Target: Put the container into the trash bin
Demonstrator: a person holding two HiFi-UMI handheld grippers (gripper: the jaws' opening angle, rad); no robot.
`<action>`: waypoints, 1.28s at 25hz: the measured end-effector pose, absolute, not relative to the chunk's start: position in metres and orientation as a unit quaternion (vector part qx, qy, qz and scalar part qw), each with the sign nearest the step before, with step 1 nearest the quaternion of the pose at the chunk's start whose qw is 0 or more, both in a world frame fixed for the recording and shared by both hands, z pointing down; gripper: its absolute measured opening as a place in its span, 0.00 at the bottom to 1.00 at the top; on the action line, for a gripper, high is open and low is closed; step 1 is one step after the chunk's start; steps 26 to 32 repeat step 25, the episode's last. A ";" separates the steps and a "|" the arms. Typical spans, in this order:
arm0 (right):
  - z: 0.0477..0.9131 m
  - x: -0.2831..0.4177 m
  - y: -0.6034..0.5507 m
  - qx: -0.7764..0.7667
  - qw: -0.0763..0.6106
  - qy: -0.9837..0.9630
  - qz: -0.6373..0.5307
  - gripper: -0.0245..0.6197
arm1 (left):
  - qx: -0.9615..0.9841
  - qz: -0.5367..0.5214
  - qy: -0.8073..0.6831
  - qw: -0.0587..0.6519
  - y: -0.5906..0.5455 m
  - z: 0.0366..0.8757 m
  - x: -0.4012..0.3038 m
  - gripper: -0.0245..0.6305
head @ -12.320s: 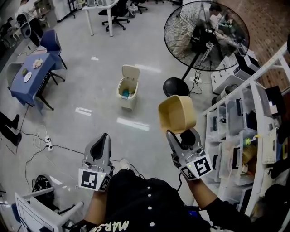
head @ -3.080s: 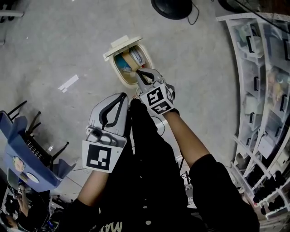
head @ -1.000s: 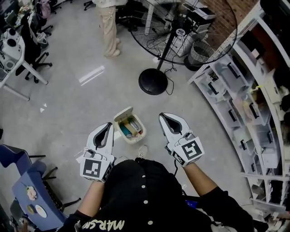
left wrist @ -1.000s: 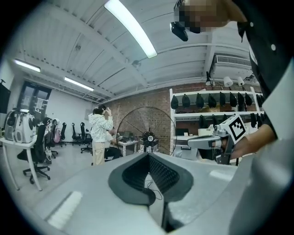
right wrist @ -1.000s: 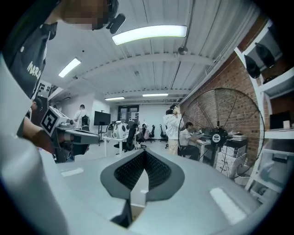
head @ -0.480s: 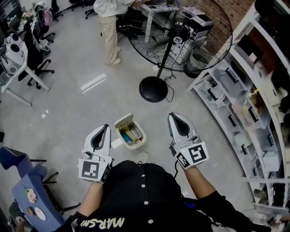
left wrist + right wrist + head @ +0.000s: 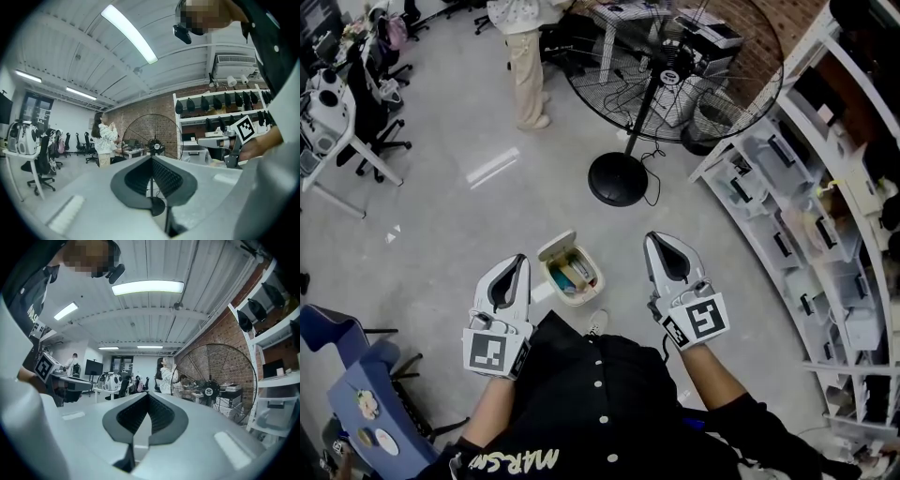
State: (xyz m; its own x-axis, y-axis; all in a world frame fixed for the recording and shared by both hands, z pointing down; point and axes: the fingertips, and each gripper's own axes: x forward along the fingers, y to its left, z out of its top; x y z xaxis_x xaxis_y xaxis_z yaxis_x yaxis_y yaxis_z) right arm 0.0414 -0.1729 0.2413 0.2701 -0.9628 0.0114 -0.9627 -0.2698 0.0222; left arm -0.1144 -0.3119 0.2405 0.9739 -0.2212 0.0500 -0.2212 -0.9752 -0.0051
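Observation:
The small cream trash bin [image 7: 593,282] stands on the floor with its lid [image 7: 554,247] flipped open. The tan container [image 7: 578,270] lies inside it beside something teal. My left gripper [image 7: 520,259] hangs left of the bin and my right gripper [image 7: 655,238] right of it, both well above the floor and pointing level. Each is shut with nothing between its fingers, as the left gripper view [image 7: 151,158] and the right gripper view [image 7: 148,394] show: the pads meet at the tips.
A large pedestal fan [image 7: 675,47] with a round black base [image 7: 619,180] stands ahead. White shelving with bins [image 7: 806,225] curves along the right. A person [image 7: 527,56] stands at the far side. Desks and chairs [image 7: 342,112] line the left, and a blue chair [image 7: 352,398] sits at bottom left.
Twelve seconds ago my right gripper held the tan container; three seconds ago it reached into the bin. Now it is empty. Over the last second it rose a little.

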 end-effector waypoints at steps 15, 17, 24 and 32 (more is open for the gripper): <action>0.239 0.033 -0.184 0.791 0.017 -0.612 -0.007 0.07 | 0.994 0.027 -0.108 0.006 -0.311 0.237 -0.111 0.04; 0.239 0.034 -0.184 0.792 0.017 -0.611 -0.008 0.07 | 0.994 0.027 -0.108 0.006 -0.311 0.235 -0.110 0.04; 0.237 0.037 -0.186 0.792 0.017 -0.610 -0.009 0.07 | 0.994 0.022 -0.107 0.004 -0.312 0.235 -0.107 0.04; 0.237 0.037 -0.186 0.792 0.018 -0.610 -0.009 0.07 | 0.994 0.018 -0.107 0.006 -0.312 0.231 -0.105 0.04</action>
